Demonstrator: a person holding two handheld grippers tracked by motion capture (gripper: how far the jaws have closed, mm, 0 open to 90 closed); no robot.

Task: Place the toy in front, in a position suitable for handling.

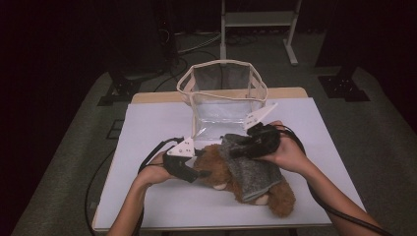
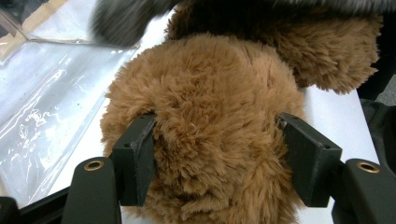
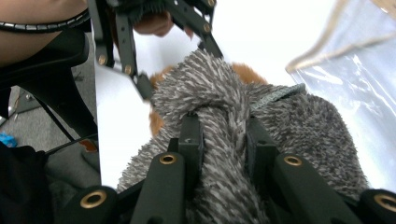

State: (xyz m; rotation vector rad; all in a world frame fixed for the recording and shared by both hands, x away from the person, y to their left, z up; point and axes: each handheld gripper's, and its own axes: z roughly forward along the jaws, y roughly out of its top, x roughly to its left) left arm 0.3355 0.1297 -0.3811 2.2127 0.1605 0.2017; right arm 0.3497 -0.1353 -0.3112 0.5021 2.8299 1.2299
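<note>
Black grippers, left (image 1: 189, 169) and right (image 1: 248, 143), carry pale three-cornered plates, brass-ringed screws, trailing black cables and matte black jaws

Grey garment (image 1: 252, 169) hides the plush bear's (image 1: 216, 167) middle.

plush toy (image 2: 210, 116): brown | fuzzy garment (image 3: 280, 126): grey-white flecked | pouch (image 1: 223, 93): clear, seemingly cream-trimmed | table cover (image 1: 157, 123): white

Jaws pinch grey fuzzy garment (image 3: 219, 140) — bunched.
</note>
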